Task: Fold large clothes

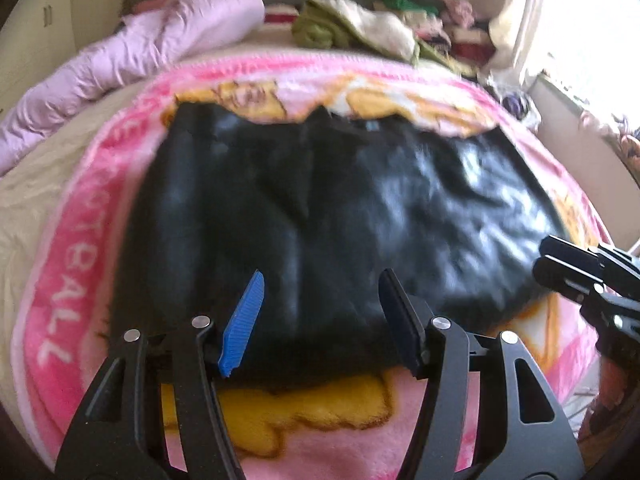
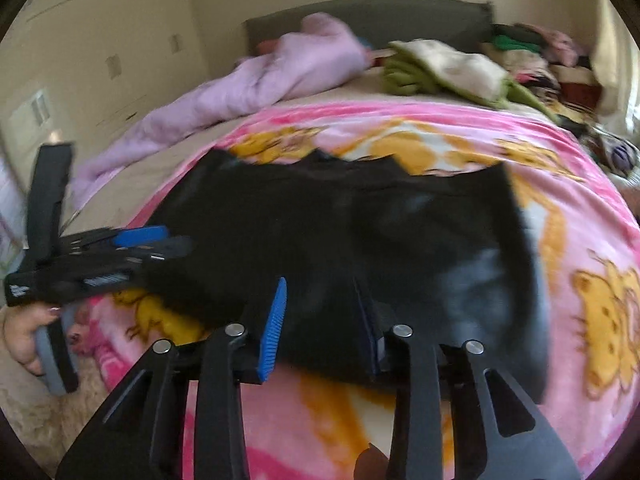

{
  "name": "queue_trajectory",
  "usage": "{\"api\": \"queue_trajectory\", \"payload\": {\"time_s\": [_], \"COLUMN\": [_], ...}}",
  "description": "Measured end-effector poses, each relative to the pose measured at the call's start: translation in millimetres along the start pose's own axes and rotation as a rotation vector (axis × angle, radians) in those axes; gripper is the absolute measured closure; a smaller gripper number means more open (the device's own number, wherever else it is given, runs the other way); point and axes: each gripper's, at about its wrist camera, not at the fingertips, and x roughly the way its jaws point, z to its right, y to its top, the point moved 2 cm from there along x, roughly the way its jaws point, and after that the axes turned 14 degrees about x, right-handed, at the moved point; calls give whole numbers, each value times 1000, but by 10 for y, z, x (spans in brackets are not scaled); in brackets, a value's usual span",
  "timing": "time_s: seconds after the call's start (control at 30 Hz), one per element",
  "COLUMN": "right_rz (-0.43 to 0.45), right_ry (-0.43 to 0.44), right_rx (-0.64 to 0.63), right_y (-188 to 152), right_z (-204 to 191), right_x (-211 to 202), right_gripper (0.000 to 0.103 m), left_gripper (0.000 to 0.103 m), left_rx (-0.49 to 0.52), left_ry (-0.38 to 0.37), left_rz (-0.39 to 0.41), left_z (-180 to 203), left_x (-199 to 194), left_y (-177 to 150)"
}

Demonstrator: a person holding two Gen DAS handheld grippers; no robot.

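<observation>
A black garment point(image 1: 320, 200) lies folded flat on a pink cartoon blanket point(image 1: 60, 280) spread over the bed. My left gripper point(image 1: 322, 276) hovers over the garment's near edge, its blue pads wide apart with nothing pinched between them. My right gripper point(image 2: 320, 282) also hangs over the near edge point(image 2: 360, 376), further right; its jaws stand narrower, with a visible gap and no cloth caught. In the right wrist view the left gripper point(image 2: 176, 240) lies over the garment's point(image 2: 380, 240) left side, held by a hand point(image 2: 24, 332). The right gripper point(image 1: 541, 257) shows at the garment's right edge.
A lilac duvet point(image 1: 168, 40) is bunched at the far left of the bed. A pile of mixed clothes point(image 1: 360, 28) lies at the far right by the grey headboard point(image 2: 400, 16). Cream cupboards point(image 2: 100, 40) stand left, and a bright window point(image 1: 592, 32) is on the right.
</observation>
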Motion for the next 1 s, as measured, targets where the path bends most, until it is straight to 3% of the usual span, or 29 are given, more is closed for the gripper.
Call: {"api": "queue_trajectory", "payload": {"time_s": [0.13, 0.33, 0.57, 0.73, 0.87, 0.93, 1.0], "right_rz": [-60, -185, -186, -86, -35, -19, -17], "right_ry": [-12, -70, -59, 40, 26, 19, 25], "right_rx": [-36, -4, 17, 71, 73, 67, 70], "right_y": [-100, -327, -300, 30, 432, 630, 798], "right_z": [-130, -61, -44, -6, 18, 17, 21], "right_x": [202, 570, 632, 280, 289, 349, 422], "right_gripper": [76, 77, 77, 78, 79, 84, 87], "left_gripper": [51, 50, 49, 49, 50, 63, 87], "left_rx": [10, 20, 7, -15, 10, 19, 30], "left_ry": [-1, -5, 5, 9, -36, -89, -158], "left_rz": [-44, -37, 64, 144, 148, 140, 129], "left_z": [20, 27, 51, -16, 128, 210, 327], "left_x": [182, 260, 63, -154, -197, -183, -146], "left_y": [-113, -180, -159, -99, -37, -29, -9]}}
